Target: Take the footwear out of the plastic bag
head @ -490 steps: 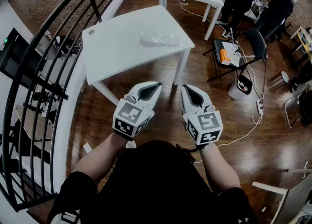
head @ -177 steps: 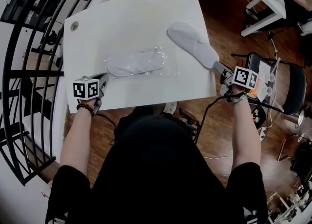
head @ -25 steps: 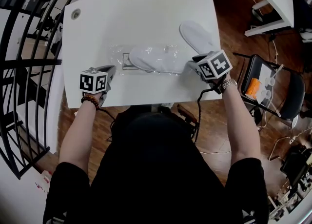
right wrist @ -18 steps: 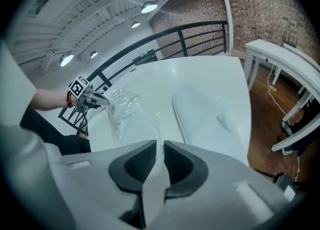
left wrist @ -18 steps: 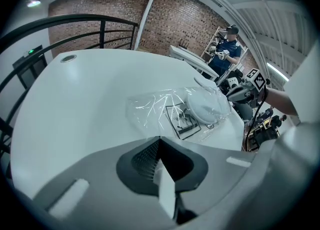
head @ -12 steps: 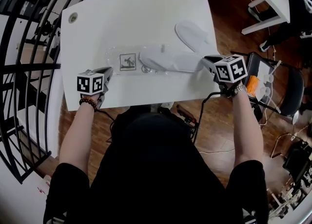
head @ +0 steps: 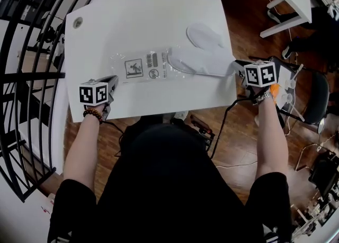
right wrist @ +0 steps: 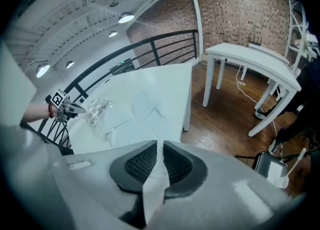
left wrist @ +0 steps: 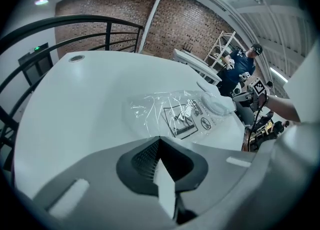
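Clamping: left gripper [head: 112, 81] on 1 plastic bag [head: 139, 69] | right gripper [head: 237, 66] on 1 slipper [head: 198, 62] | second slipper [head: 203, 34] free

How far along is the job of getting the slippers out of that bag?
The first slipper already lies free on the table. The left gripper clamps the plastic bag, while the right gripper, its jaws having just been closing, grips the second slipper. Left to do: its toe seems to sit in the bag's mouth.
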Tool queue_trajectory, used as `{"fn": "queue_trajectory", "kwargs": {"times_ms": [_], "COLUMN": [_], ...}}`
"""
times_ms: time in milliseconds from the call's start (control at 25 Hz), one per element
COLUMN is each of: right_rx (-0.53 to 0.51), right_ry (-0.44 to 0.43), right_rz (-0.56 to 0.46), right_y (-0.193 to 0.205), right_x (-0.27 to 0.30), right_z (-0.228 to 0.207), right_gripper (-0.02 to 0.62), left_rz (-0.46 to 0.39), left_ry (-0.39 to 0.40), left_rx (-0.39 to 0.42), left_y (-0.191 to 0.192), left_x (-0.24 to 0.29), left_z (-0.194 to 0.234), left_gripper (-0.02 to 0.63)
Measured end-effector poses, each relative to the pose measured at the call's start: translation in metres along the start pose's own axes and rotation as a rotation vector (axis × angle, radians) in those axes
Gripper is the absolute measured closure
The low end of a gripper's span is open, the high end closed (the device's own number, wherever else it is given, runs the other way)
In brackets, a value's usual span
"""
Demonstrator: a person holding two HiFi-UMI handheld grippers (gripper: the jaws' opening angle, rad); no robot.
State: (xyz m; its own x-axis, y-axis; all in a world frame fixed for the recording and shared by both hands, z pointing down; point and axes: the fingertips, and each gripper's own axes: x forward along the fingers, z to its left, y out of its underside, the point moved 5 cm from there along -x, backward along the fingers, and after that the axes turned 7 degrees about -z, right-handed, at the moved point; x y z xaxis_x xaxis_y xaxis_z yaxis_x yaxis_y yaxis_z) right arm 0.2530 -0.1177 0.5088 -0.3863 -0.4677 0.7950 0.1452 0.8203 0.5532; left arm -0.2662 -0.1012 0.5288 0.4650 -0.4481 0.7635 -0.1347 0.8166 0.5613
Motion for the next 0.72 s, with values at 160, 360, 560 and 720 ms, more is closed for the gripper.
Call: {"fn": "queue_trajectory", "kwargs": {"times_ms": [160, 360, 560, 720], "right_rx": [0.04, 0.085, 0.152, 0.228], "right_ry": [0.037, 0.067, 0.062, 0.026], "right_rz": [0.001, -0.008, -0.03, -0.027], "right_y": [0.01, 0.021, 0.029, 0.037], "right_x": [-0.006, -0.011, -0.014, -0.008], "right_z": [-0.017, -0.031, -0.039, -0.041], "right_gripper": [0.563, 0.563, 0.56, 0.441], "left_rz": [0.002, 0.004, 0.011, 0.014], "left_ry": [-0.003, -0.005, -0.015, -0.018], "left_rx": [0.002, 0.007, 0.011, 0.012], "left_y": [0.0, -0.001, 0.0, 0.001], "left_x": [-0.002, -0.001, -0.001, 0.0], "left_z": [0.0, 0.001, 0.003, 0.003], "left_gripper": [0.59, 0.591, 0.59, 0.589]}}
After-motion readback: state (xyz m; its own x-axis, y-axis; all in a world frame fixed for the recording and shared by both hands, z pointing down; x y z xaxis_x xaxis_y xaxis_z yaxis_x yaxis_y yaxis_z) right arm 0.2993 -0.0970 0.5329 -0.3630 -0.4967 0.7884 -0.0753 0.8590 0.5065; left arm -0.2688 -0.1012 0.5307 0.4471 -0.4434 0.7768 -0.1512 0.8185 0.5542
